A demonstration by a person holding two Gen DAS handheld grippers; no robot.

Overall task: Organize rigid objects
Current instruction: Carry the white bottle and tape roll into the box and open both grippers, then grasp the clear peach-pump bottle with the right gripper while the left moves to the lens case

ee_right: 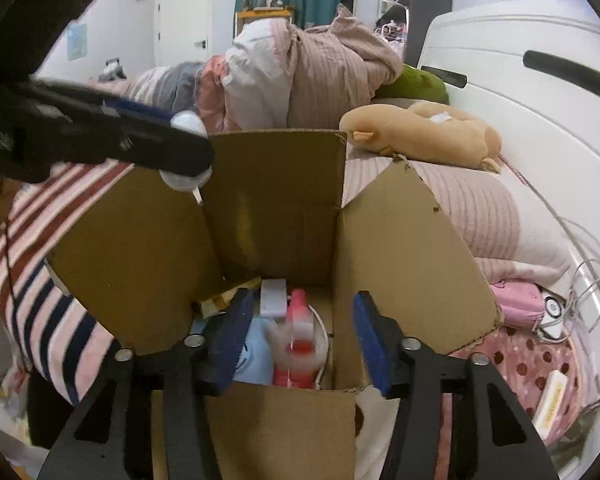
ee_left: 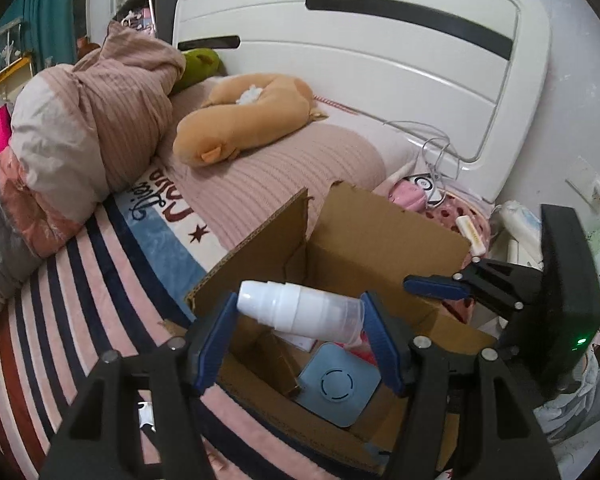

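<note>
An open cardboard box stands on the bed; it also shows in the right wrist view. My left gripper is shut on a white pump bottle, held sideways over the box's opening. In the right wrist view the left gripper enters from the upper left with the bottle above the box's left flap. My right gripper is open and empty over the box's near edge; it appears at the right of the left wrist view. Inside the box lie a red bottle, a blue square item and a white block.
The bed has a striped blanket, a heap of pink bedding, a tan plush toy and a white headboard. Cables, a pink pouch and a cream tube lie right of the box.
</note>
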